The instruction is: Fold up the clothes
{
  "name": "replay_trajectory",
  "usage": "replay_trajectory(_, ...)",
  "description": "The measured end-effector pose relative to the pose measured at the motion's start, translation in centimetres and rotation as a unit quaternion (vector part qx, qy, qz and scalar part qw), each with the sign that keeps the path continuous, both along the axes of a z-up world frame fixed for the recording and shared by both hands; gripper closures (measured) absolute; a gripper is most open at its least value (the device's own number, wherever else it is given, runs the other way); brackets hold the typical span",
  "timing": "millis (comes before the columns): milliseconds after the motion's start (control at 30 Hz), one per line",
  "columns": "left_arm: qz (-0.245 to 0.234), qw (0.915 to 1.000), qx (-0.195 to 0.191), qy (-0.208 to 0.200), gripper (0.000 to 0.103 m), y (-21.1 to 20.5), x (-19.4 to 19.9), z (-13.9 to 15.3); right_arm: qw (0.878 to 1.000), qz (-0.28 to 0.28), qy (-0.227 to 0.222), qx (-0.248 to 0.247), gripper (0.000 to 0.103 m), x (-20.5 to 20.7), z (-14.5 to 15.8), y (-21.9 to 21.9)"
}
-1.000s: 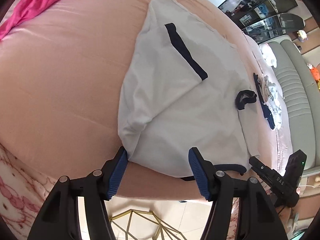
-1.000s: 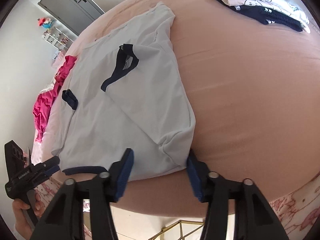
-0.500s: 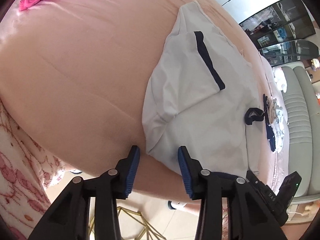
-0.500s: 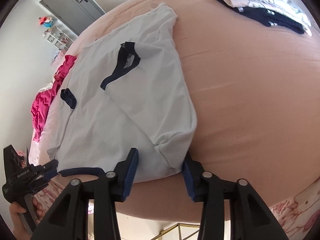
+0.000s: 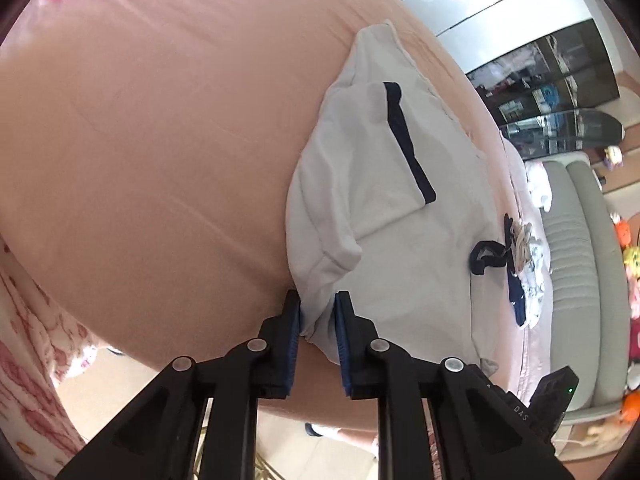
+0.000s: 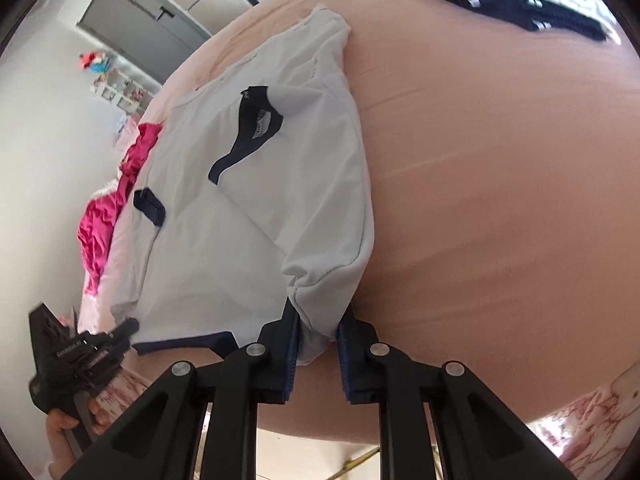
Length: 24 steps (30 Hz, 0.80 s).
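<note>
My left hand-held gripper (image 5: 316,320) and right hand-held gripper (image 6: 318,330) are closing, each on a near corner of the white shirt (image 5: 400,240). The shirt's long axis runs away from me across the bed (image 5: 160,140), so I judge the fold goes far.

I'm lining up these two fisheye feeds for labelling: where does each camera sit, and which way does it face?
Left wrist: on the left gripper, angled down over the bed's near edge at the white T-shirt; own fingers closing on its corner.
Right wrist: on the right gripper, same downward angle; fingers closing on the other near corner; the left hand shows.
Shared: shirt, pink sheet, folded stack.
</note>
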State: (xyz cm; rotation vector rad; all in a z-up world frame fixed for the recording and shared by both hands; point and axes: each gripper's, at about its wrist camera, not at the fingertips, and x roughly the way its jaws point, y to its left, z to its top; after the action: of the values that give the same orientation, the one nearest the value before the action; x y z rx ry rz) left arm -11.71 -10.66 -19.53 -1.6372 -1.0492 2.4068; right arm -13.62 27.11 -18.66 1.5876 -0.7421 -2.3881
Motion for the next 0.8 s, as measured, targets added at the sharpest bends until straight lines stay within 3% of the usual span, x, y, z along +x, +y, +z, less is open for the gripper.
replay_trajectory(100, -0.051, 0.9966, -0.065, 0.005, 0.089, 2.0, -1.0, 0.9, 1.0, 0.0, 0.012, 0.011, 0.088, -0.2, 0.3, -0.9)
replay_trajectory(133, -0.059, 0.996, -0.066, 0.01, 0.09, 2.2, -1.1, 1.3, 1.0, 0.004, 0.016, 0.013, 0.093, -0.2, 0.6, -1.0)
replay_trajectory(167, -0.064, 0.9959, -0.062, 0.016, 0.097, 2.2, -1.2, 1.7, 1.0, 0.007, 0.019, 0.014, 0.094, -0.2, 0.9, -1.1)
replay_trajectory(400, -0.078, 0.9957, -0.034, 0.037, 0.098, 1.1, -0.2, 3.2, 0.999, 0.012, 0.047, 0.022, 0.096, 1.4, 3.5, -0.4)
replay_trajectory(500, -0.097, 0.9923, -0.053, 0.056, 0.098, 1.3, 0.5, 4.7, 0.997, 0.036, 0.053, 0.043, 0.096, 2.1, 4.5, -1.2)
replay_trajectory(633, -0.093, 0.9938, -0.039, 0.045, 0.098, 0.8, 0.8, 4.9, 0.997, 0.044, 0.047, 0.043, 0.096, 3.4, 4.7, -1.5)
replay_trajectory(800, -0.1, 0.9947, 0.007, 0.023, 0.098, -0.5, 1.6, 4.0, 0.997, 0.047, 0.038, 0.038, 0.096, 5.1, 4.8, -1.1)
